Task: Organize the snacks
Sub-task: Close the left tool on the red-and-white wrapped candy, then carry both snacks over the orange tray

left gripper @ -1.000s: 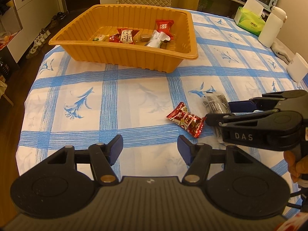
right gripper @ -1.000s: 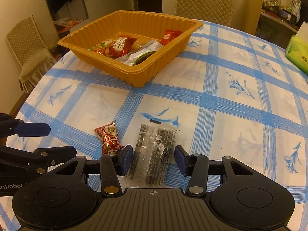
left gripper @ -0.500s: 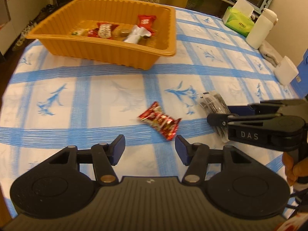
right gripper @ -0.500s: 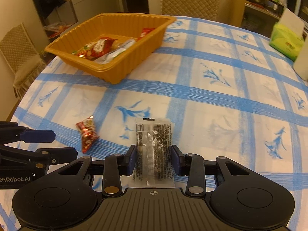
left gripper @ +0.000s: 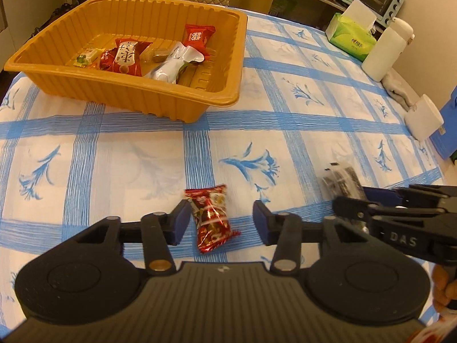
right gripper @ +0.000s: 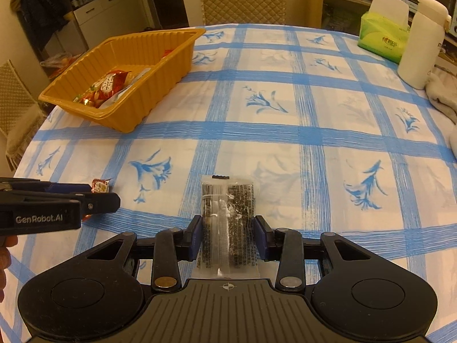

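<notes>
An orange tray holds several wrapped snacks at the far left of the table. A red candy wrapper lies on the cloth between the fingers of my open left gripper; the left pad is close to it. Its tip also shows in the right wrist view. My right gripper is shut on a clear packet of black seeds, both pads pressing its sides. The packet also shows in the left wrist view, partly hidden by the right gripper.
A green tissue box, a white bottle, a grey cloth and a small white box stand along the right side. The blue-checked tablecloth covers a round table; its edge is near on the left.
My left gripper moved forward and now straddles the red candy. My right gripper closed on the seed packet and swung its view to the right.
</notes>
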Available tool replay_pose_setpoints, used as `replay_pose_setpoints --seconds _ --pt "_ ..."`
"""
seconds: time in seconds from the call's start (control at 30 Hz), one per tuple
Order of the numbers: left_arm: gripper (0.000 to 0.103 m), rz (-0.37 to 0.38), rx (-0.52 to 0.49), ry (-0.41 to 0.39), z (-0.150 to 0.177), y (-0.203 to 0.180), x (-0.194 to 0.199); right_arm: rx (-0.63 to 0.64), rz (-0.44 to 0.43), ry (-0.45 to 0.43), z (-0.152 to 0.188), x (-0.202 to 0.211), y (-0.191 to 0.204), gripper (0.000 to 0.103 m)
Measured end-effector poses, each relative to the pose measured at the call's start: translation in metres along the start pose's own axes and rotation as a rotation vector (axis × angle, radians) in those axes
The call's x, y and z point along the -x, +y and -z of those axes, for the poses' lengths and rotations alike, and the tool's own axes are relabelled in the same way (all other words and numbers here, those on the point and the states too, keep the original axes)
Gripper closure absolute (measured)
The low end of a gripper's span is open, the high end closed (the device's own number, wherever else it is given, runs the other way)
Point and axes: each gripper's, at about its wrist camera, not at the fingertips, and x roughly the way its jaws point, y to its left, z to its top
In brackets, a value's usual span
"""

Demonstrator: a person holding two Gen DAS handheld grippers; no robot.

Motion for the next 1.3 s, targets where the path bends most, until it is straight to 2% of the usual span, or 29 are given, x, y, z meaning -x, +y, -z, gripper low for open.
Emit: replay_pose_setpoints --seconds 0.27,0.37,0.6,0.83,1.3 --pt "0.082 -0.034 -0.041 -0.001 0.002 0.001 0.0 -0.014 -0.009 0.006 0.003 0.001 -0.003 0.065" --pt "0.084 -0.029 -0.046 -0.002 0.003 0.002 0.002 -0.009 -0.018 0.008 0.003 0.001 -0.001 0.064" --pt "0.085 -0.029 -0.059 -0.007 0.008 0.005 0.012 0.001 -0.052 0.001 0.001 0.005 0.005 0.064" --pt "0.086 -0.042 -0.061 -0.049 0.008 0.018 0.04 -0.003 -0.104 -0.009 -0.007 0.015 0.014 0.064" --pt "0.086 -0.083 -0.035 -0.174 -0.025 0.055 0.088 0.017 -0.225 -0.056 -0.049 0.033 0.044 0.064"
